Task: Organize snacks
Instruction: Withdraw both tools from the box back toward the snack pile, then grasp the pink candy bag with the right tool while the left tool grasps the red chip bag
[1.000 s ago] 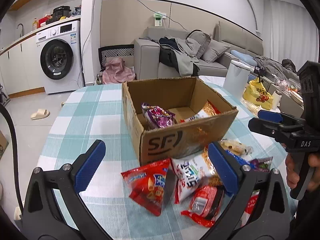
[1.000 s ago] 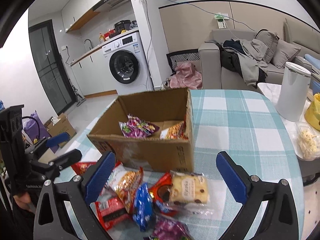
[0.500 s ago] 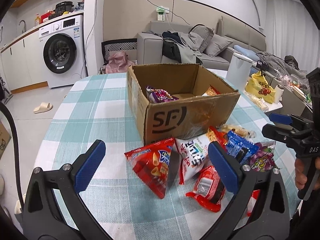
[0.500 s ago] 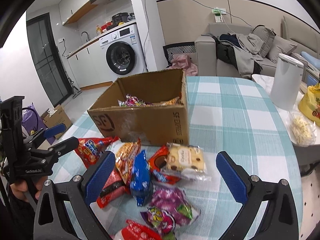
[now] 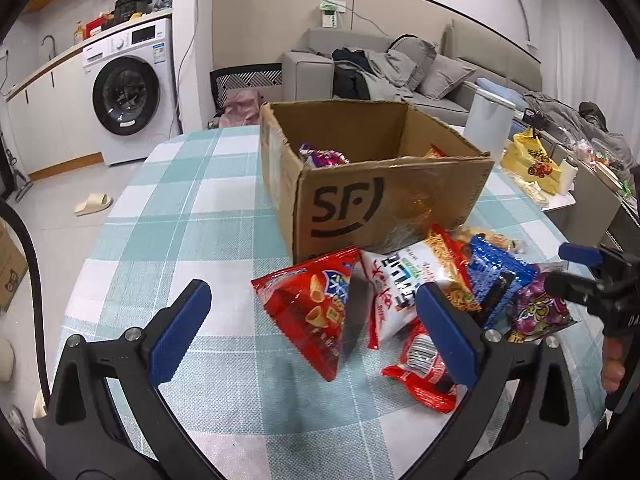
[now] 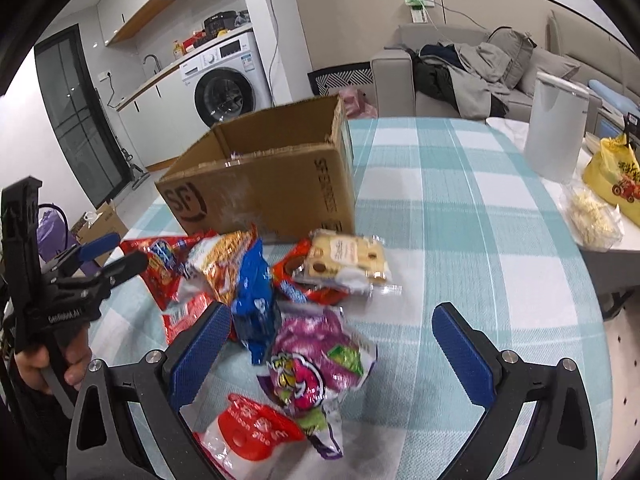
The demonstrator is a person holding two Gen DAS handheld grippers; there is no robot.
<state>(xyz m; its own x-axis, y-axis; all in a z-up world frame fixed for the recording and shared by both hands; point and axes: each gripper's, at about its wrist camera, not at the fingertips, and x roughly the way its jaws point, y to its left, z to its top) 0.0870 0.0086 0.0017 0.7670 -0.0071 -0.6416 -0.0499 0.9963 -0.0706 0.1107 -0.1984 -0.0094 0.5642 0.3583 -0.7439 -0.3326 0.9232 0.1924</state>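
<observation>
1. Step in hand, my read: between picks. Both grippers hang over the snack heap w/ nothing in them. Left gripper [image 5: 312,320] jaws spread wide and empty; right gripper [image 6: 332,340] likewise wide and empty.
2. Where the goods are: cardboard box [image 5: 384,204] sits open on the checked tablecloth [image 5: 192,216]; a purple packet [image 5: 324,156] and sth orange already lie inside. The rest lies loose on the cloth just in front of the box.
3. Left view, heap: red chip bag [image 5: 316,308] nearest the jaws, a white packet [image 5: 392,288] overlapping it, a blue packet [image 5: 496,280], and a small red packet [image 5: 420,368] partly behind the right-hand finger.
4. Next move, a guess: left drops onto the red chip bag, closes on its puffy upper edge, then lifts over the box wall. Bag is slick and overlaps the white one, so it may drag a neighbour along.
5. Right view only: purple candy bag [image 6: 316,364] straight between the fingers, a red-and-white packet [image 6: 248,432] near the lens, a clear-wrapped cake [image 6: 344,260] by the box corner, a white canister [image 6: 556,128] far right.
6. Left view only: box interior; the right view sees mostly its outer walls.
7. Each view catches the other gripper at its edge, held in a hand [image 6: 64,360].
</observation>
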